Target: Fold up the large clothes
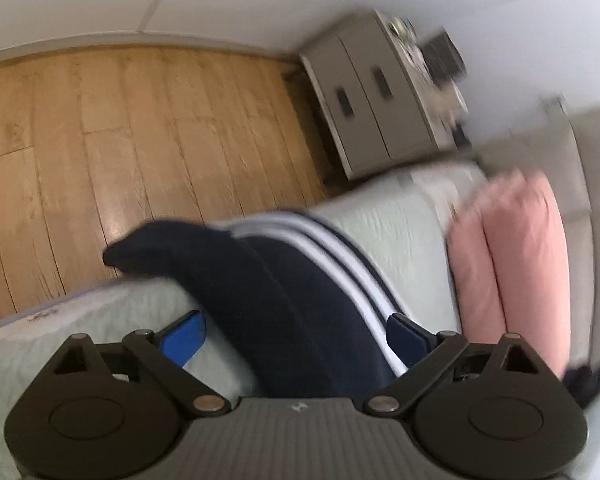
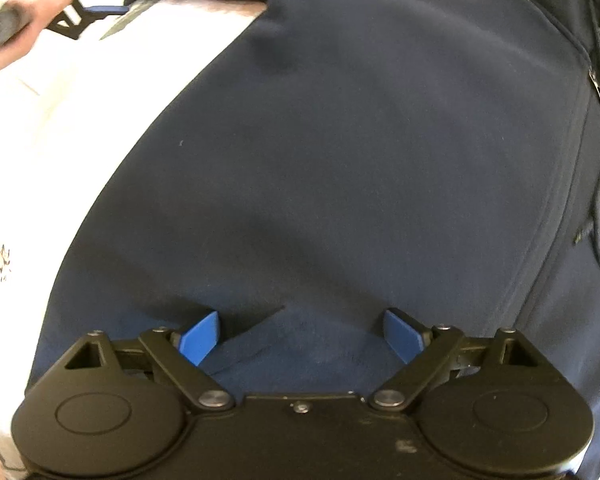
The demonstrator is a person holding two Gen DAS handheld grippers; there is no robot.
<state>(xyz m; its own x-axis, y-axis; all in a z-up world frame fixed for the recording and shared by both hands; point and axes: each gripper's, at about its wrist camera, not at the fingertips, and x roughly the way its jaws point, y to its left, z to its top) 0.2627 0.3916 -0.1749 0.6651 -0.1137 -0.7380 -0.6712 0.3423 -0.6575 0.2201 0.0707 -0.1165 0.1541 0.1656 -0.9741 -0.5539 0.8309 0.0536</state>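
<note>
Between my left gripper's (image 1: 296, 340) blue fingers (image 1: 182, 338), spread wide, runs a sleeve (image 1: 268, 280) of the navy hoodie (image 2: 340, 140), white stripes along it, its cuff hanging past the bed (image 1: 400, 224) edge over the wood floor (image 1: 140, 128). My right gripper (image 2: 302, 336) is wide too, holding nothing, both fingers down on the hoodie's body near its hem. Beyond the sleeve lie pink pillows (image 1: 512, 264) and a grey cabinet (image 1: 372, 96).

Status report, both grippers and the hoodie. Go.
Left gripper open, striped sleeve lying between its fingers. Right gripper open over navy hoodie on bed. Pink pillows alongside, clear of it.
</note>
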